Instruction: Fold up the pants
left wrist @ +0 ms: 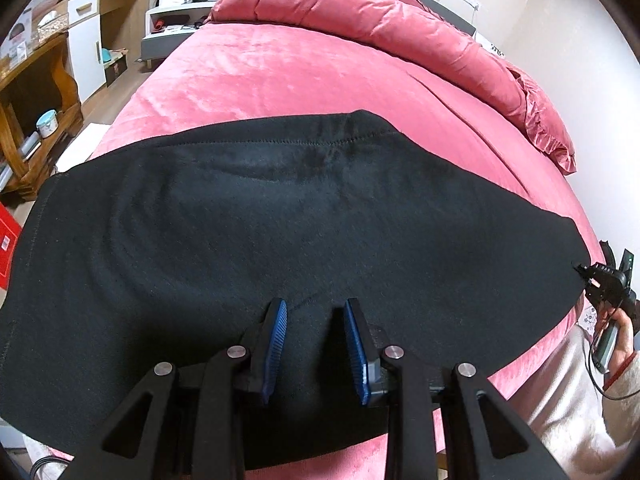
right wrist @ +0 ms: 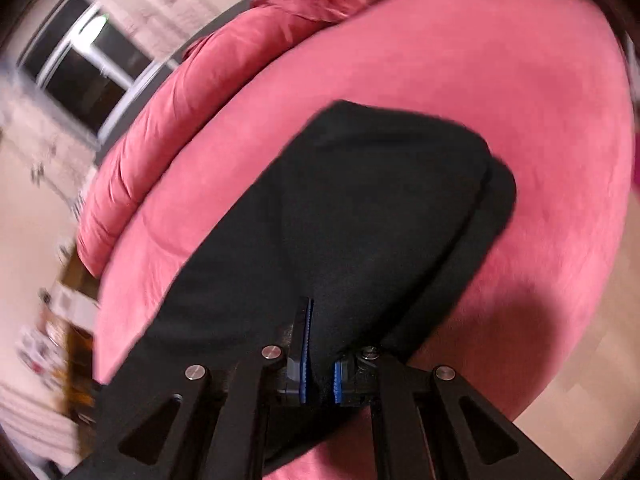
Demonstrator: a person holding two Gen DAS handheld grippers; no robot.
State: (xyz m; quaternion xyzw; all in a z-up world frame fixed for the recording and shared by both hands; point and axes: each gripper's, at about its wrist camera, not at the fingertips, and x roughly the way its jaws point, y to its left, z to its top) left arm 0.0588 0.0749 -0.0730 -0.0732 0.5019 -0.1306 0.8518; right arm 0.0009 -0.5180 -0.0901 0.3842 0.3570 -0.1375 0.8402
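Black pants (left wrist: 280,216) lie flat on the pink bed (left wrist: 280,76). Left gripper (left wrist: 315,312) hovers part-open over the pants w/ nothing held; right gripper (right wrist: 310,320) is clamped on the pants' end. Best to pinch both layers before lifting, keeping edges aligned.

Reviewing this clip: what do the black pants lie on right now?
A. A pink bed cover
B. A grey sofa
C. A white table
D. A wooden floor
A: the black pants are spread flat across the pink bed cover, which shows all round them in both wrist views, with a matching rolled duvet beyond.
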